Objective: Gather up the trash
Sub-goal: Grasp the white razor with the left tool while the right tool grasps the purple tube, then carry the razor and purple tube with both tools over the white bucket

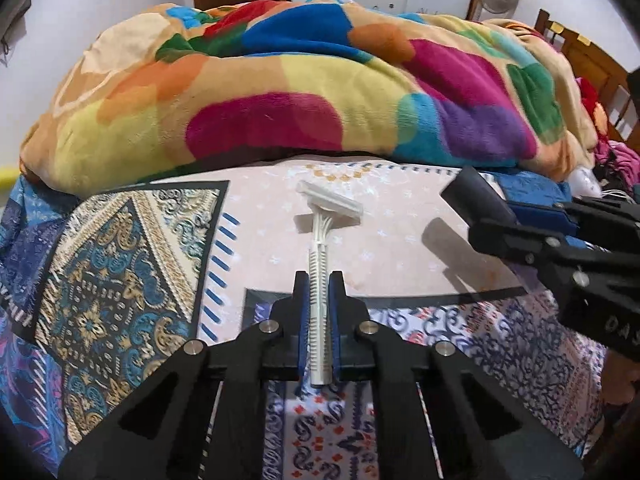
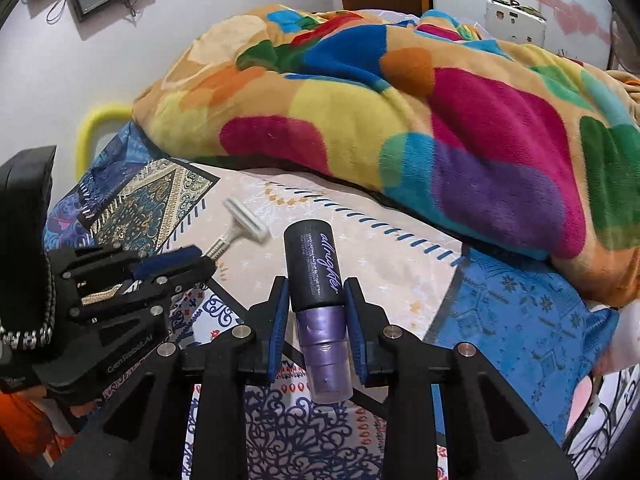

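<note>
Left claw point(image 1: 319, 280): clenched on white plastic disposable razor point(image 1: 320, 264). Right claw point(image 2: 318, 296): grasping black-and-purple cylindrical spray bottle point(image 2: 316, 276). Below: patterned bedsheet point(image 1: 400, 248).

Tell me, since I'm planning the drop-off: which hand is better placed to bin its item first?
Neither clearly. The left gripper is shut on the razor handle and the right gripper grips the bottle; no bin shows in either view.
</note>
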Available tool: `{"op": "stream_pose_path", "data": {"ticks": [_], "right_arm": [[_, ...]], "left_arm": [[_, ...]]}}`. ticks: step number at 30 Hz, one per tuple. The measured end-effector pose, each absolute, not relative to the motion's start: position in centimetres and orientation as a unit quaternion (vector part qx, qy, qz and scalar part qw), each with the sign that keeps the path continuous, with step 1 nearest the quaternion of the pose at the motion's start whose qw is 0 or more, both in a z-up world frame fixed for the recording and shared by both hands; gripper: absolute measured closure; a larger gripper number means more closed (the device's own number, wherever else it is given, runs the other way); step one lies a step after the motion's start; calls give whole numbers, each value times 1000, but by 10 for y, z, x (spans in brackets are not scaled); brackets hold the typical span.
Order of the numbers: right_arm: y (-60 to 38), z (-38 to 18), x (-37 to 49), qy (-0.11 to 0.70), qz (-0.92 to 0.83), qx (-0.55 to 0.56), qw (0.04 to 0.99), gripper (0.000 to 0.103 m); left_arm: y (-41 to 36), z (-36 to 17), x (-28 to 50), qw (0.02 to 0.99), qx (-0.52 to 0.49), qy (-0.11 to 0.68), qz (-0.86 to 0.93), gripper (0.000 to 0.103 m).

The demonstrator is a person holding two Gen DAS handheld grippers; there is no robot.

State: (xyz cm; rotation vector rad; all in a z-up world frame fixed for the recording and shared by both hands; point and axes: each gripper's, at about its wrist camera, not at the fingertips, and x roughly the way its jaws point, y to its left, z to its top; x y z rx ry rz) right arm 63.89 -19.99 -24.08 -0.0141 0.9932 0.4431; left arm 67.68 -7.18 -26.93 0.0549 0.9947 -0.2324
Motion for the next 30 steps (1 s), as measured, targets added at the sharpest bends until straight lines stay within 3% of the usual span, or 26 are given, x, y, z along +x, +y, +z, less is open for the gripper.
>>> {"op": "stream_pose_path", "data": {"ticks": [11,30], "right_arm": [[-201,-218,620,465,204,14,861,78],[-199,-102,519,399,213,23,891,78]], "left_arm": [[-68,-244,642,874,-11,477,-97,95],[-53,-108,519,912,-38,405,-55,95]]}}
